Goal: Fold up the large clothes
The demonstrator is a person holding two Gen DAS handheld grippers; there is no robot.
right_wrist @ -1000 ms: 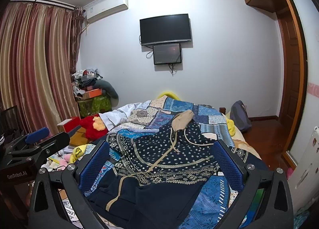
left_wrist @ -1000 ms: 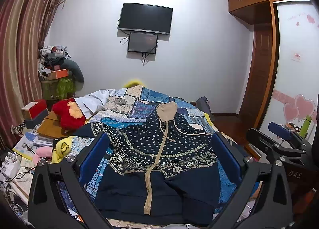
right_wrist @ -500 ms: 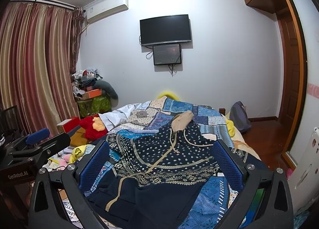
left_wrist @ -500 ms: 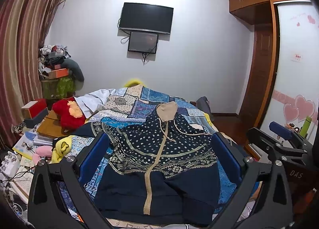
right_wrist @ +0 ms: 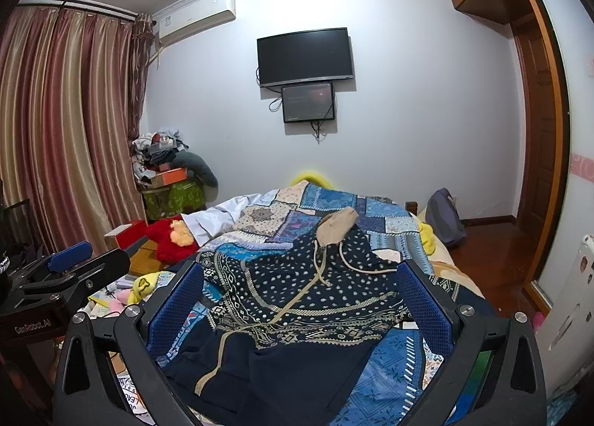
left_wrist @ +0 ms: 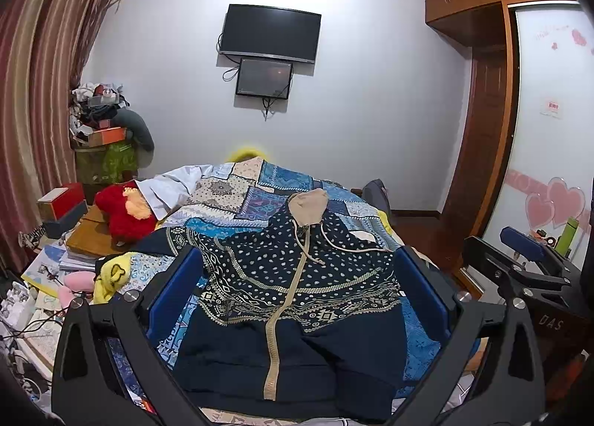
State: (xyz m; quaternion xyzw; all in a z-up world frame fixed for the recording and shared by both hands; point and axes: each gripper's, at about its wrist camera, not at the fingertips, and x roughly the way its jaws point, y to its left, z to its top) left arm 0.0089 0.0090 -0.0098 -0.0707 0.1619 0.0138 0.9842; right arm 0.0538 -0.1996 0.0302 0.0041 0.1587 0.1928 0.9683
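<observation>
My left gripper (left_wrist: 297, 277) has its blue-padded fingers (left_wrist: 174, 292) spread wide, holding nothing, and my right gripper (right_wrist: 300, 292) is spread just as wide and empty too. Both hang above the near end of the bed, framing the navy hooded jacket (left_wrist: 293, 296) between their pads. It lies face up and zipped on the patchwork quilt (left_wrist: 260, 184) (tan hood (left_wrist: 308, 205) pointing far, hem nearest me). A red plush toy (left_wrist: 122, 214) sits to the left of the bed, and on the far wall hangs a dark television (left_wrist: 269, 34).
</observation>
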